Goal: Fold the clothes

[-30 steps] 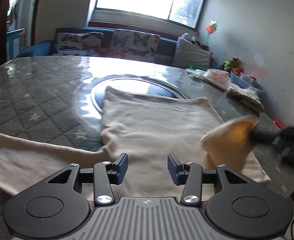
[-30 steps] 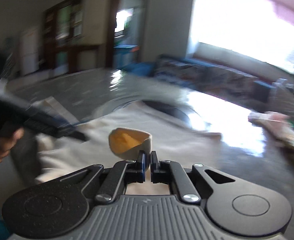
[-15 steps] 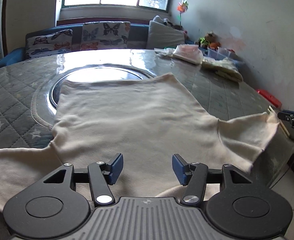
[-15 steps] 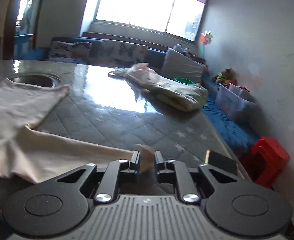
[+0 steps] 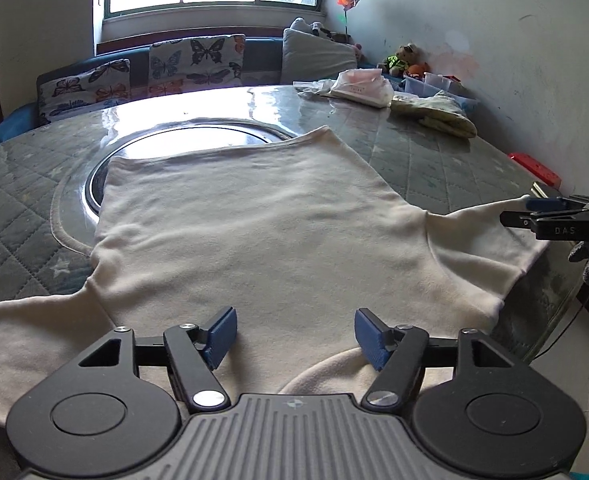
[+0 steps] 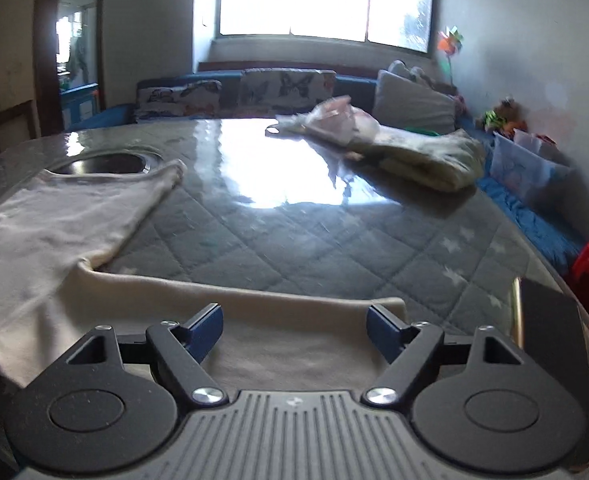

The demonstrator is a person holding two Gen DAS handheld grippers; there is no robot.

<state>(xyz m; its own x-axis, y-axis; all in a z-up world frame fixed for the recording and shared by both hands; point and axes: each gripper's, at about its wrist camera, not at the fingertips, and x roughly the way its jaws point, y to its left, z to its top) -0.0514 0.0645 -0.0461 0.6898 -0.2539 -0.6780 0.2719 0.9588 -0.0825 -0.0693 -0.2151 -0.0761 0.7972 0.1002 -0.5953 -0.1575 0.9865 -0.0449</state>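
Cream shirt point(image 5: 262, 232) flat — both hand-held grippers spread.

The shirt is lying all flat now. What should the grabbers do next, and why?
Probably close the right gripper on the sleeve beneath it and fold it inward: the cream shirt lies spread flat, and both the right and the left gripper are open and empty.

Bare quilted table point(image 6: 334, 240) lies between the cream shirt point(image 5: 262, 232) and the folded clothes pile point(image 6: 414, 152) at the far right edge; a black block point(image 6: 546, 320) stands at the near right corner.
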